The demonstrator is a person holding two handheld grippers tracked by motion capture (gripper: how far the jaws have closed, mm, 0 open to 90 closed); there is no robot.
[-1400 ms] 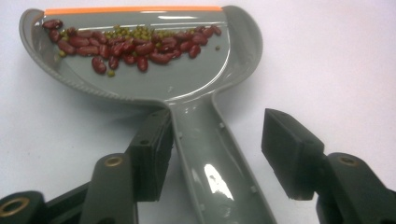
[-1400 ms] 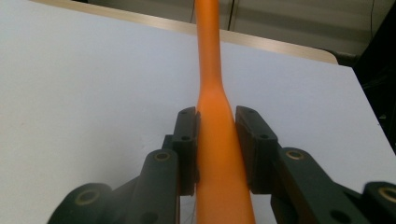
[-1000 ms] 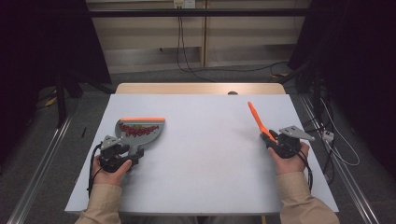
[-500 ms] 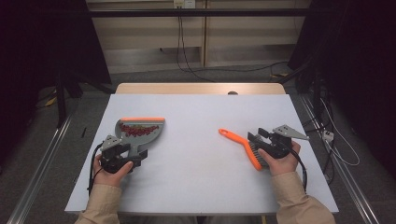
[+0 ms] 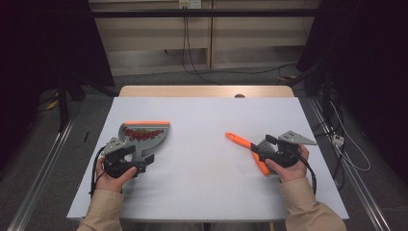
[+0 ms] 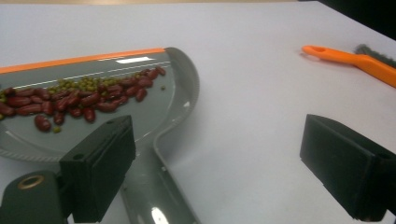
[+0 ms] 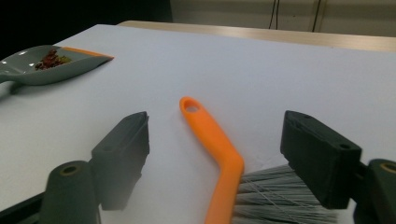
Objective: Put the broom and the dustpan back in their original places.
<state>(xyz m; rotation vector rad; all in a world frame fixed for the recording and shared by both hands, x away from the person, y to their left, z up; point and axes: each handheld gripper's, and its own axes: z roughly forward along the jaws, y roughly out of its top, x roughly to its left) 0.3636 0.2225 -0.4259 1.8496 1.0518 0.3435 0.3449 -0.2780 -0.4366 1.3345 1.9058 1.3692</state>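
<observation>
A grey dustpan (image 5: 144, 135) with an orange lip lies at the table's left and holds red beans and small green ones (image 6: 79, 98). Its handle (image 6: 154, 186) runs between the jaws of my left gripper (image 5: 143, 161), close to one jaw; those jaws have just been opening and stand open (image 6: 222, 172). An orange-handled brush (image 5: 245, 144) lies flat on the table at the right. Its handle (image 7: 210, 135) lies between the jaws of my right gripper (image 5: 259, 150), which have also just been opening and stand apart (image 7: 219, 158) without pressing on it. Grey bristles (image 7: 275, 191) show by one jaw.
The white table top (image 5: 202, 120) spreads between the dustpan and the brush. A wooden strip (image 5: 207, 91) borders its far edge. Cables (image 5: 337, 144) trail off the right side, past the table's edge.
The right gripper swung the brush from pointing away down flat onto the table, and its jaws have parted from the handle. The left gripper stayed put.
</observation>
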